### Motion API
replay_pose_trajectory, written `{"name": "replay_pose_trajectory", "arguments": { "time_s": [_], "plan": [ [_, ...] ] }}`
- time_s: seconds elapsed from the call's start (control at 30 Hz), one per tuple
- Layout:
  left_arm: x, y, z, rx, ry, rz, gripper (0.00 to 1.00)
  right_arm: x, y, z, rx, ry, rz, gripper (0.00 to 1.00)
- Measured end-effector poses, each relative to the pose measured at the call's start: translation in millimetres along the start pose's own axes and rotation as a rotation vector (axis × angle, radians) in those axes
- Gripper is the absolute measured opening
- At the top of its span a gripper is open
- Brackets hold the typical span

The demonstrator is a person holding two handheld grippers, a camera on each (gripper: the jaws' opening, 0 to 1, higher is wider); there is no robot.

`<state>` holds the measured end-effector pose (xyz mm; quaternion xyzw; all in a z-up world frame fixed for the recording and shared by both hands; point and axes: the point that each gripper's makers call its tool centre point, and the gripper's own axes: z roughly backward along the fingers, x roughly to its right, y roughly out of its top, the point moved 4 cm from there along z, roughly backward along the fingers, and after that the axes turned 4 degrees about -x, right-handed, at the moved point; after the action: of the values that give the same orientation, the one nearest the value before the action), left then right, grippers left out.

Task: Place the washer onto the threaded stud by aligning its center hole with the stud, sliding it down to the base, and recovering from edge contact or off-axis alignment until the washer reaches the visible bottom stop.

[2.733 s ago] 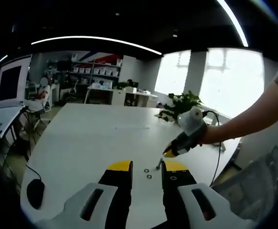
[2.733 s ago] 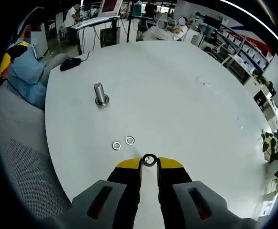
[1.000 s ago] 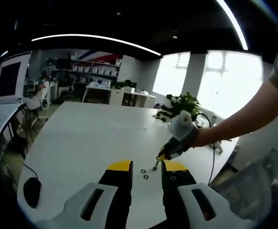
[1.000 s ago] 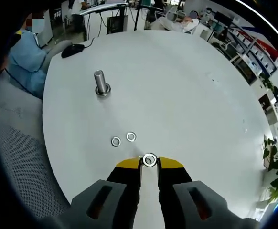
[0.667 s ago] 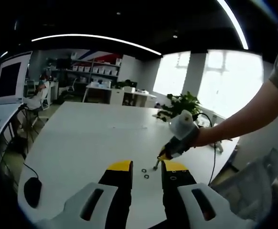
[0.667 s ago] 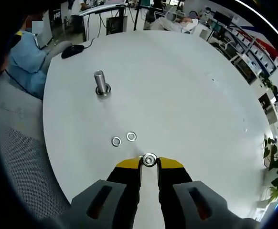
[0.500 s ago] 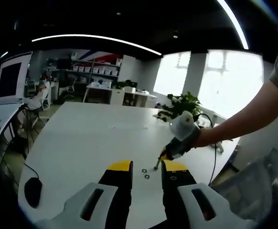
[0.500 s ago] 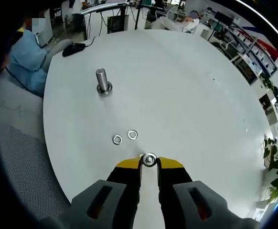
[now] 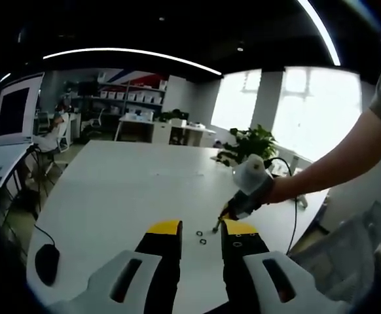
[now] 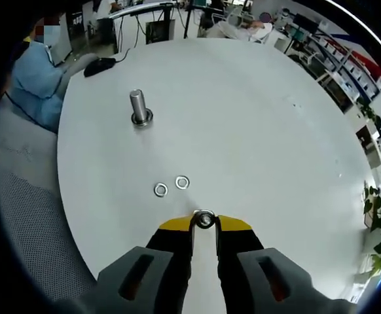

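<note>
My right gripper [image 10: 204, 224] has its yellow-tipped jaws pinched on a small silver steel washer [image 10: 204, 220], carried above the round white table [image 10: 256, 124]. The upright grey threaded stud [image 10: 138, 106] stands on its base well ahead and to the left, with two spare silver washers [image 10: 171, 186] lying flat between. My left gripper [image 9: 200, 230] hangs idle, jaws apart with nothing between them. I judge the risk is in the thin pinch: if the washer arrives tilted, its edge will catch the stud top and twist out of my jaws
</note>
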<state>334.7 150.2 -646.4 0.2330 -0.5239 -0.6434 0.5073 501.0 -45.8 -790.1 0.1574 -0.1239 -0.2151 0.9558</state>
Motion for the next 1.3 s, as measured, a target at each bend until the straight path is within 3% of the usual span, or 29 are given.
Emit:
{"name": "replay_pose_trajectory", "arguments": {
  "time_s": [0.3, 0.73, 1.3],
  "plan": [
    [-0.7, -1.0, -0.1, -0.006, 0.008, -0.009, 0.22, 4.9, 0.2, -0.3, 0.022, 0.016, -0.079, 0.16],
    [-1.1, -1.9, -0.7, -0.013, 0.013, -0.016, 0.22, 2.3, -3.3, 6.8, 0.036, 0.012, -0.072, 0.19],
    [0.3, -4.0, -2.2, -0.027, 0.008, -0.023, 0.22, 0.3, -27.5, 28.0, 0.059, -0.006, -0.147, 0.19]
  ]
}}
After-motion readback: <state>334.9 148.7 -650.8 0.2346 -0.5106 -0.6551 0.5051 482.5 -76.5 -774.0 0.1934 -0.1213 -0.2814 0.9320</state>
